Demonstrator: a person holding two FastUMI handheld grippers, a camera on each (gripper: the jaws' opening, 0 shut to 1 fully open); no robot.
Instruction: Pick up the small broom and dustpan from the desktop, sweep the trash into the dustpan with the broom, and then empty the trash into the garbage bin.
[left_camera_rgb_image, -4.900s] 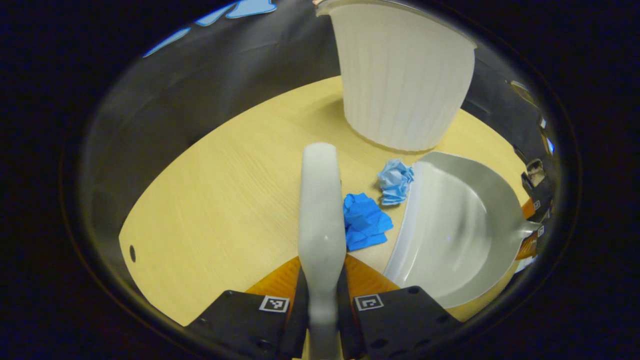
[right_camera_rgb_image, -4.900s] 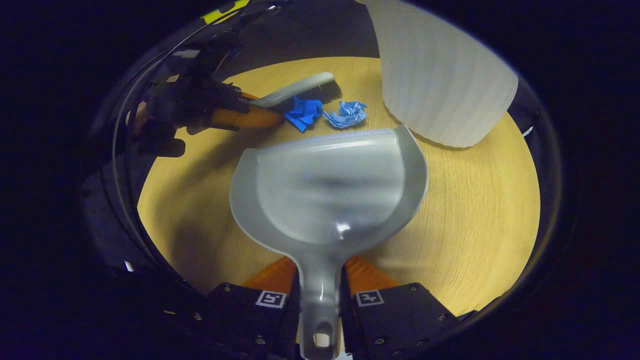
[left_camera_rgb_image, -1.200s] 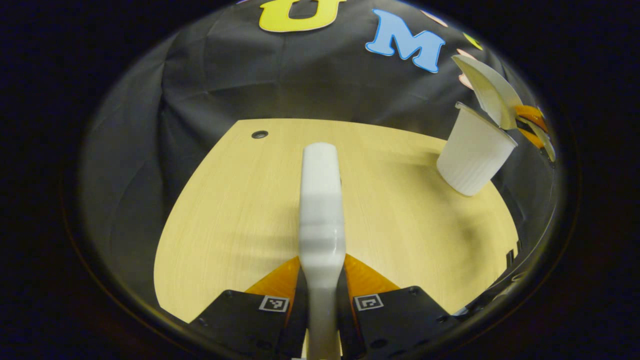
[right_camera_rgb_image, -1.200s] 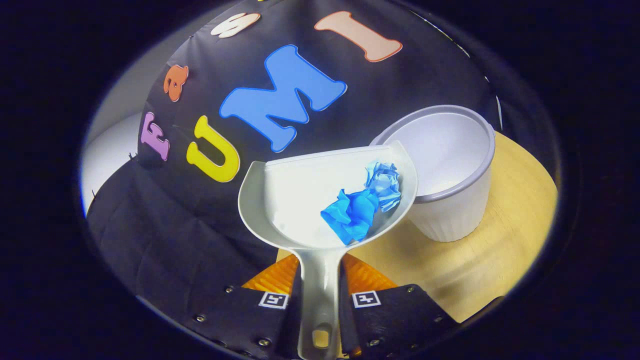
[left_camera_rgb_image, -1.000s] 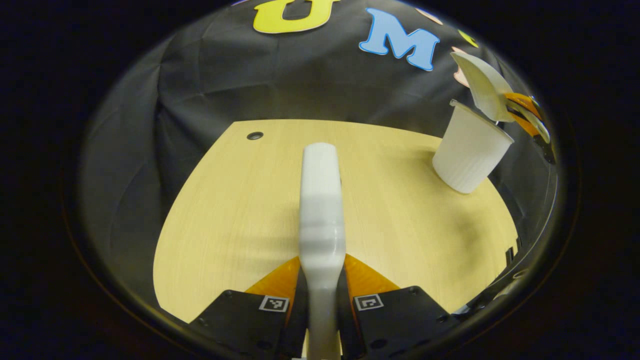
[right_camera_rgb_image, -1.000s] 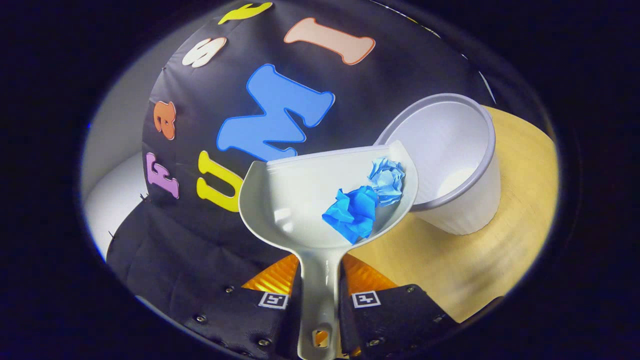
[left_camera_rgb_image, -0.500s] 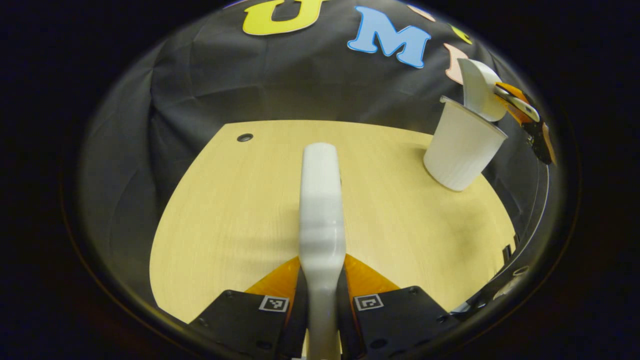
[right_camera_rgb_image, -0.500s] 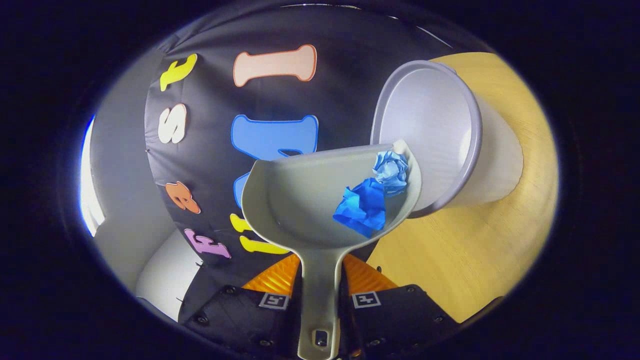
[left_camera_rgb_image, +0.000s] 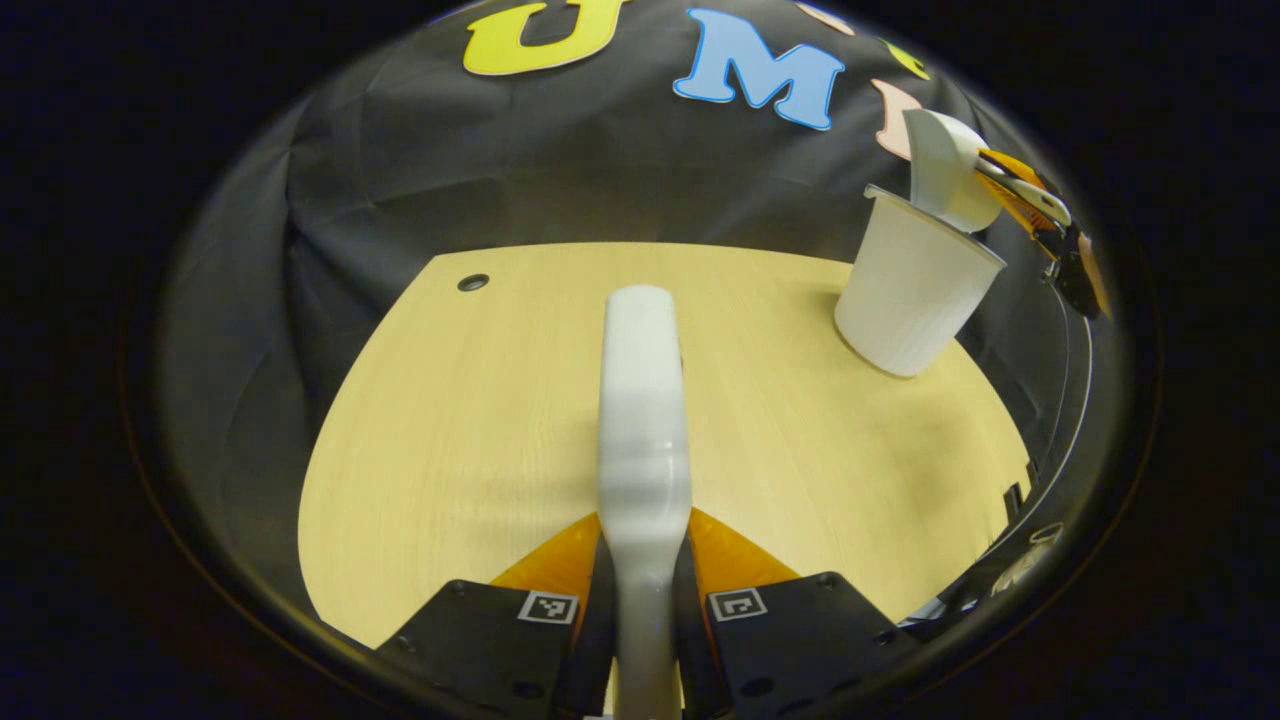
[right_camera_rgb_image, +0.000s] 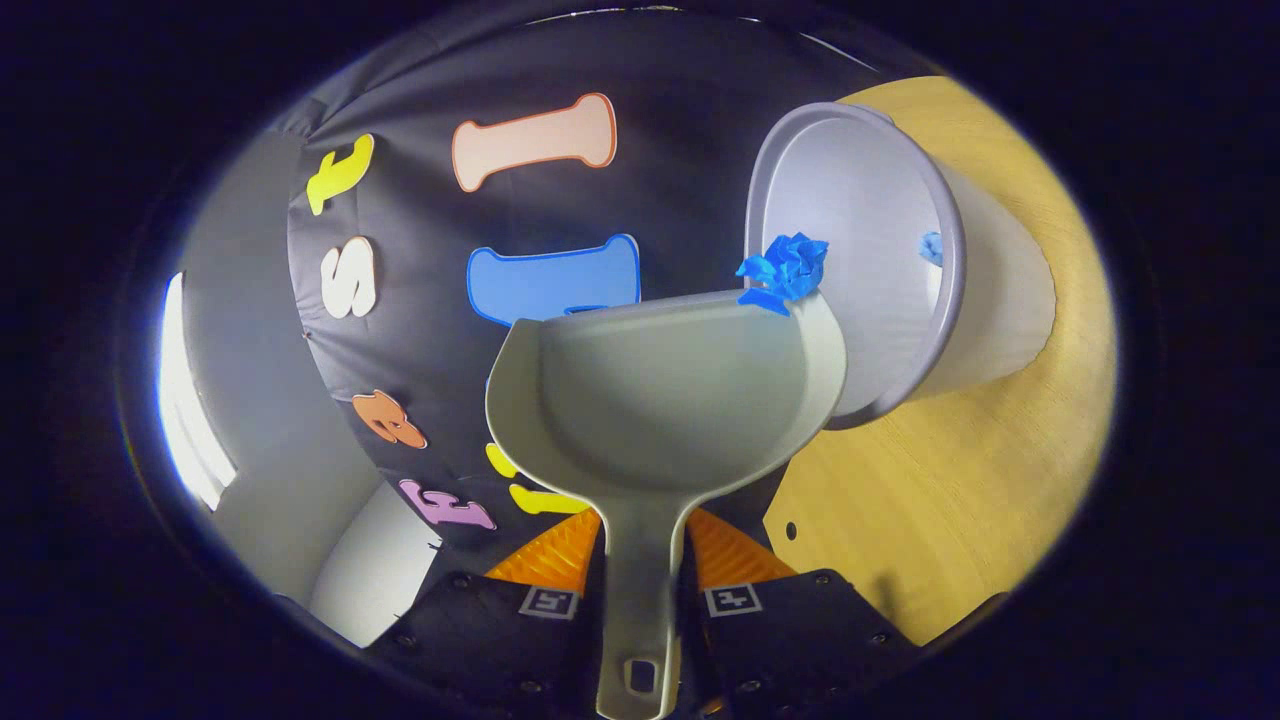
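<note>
Tipping over the garbage bin (right_camera_rgb_image: 990, 270), the dustpan (right_camera_rgb_image: 670, 400) is clamped by the right gripper (right_camera_rgb_image: 640, 600); the dark blue wad (right_camera_rgb_image: 785, 268), apparently balanced on its lip, could be spilled outside if jolted. The broom (left_camera_rgb_image: 642, 420) is clamped by the left gripper (left_camera_rgb_image: 640, 610).

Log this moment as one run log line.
step: emptying | right gripper: dustpan tipped over bin | paper at lip | left gripper: holds broom

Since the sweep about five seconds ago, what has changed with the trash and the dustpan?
The right gripper has lifted the dustpan off the desk and tipped it over the garbage bin. The dark blue wad has slid to the pan's lip; the light blue wad is already inside the bin. The left gripper still grips the broom, now pulled back from the bin.
</note>
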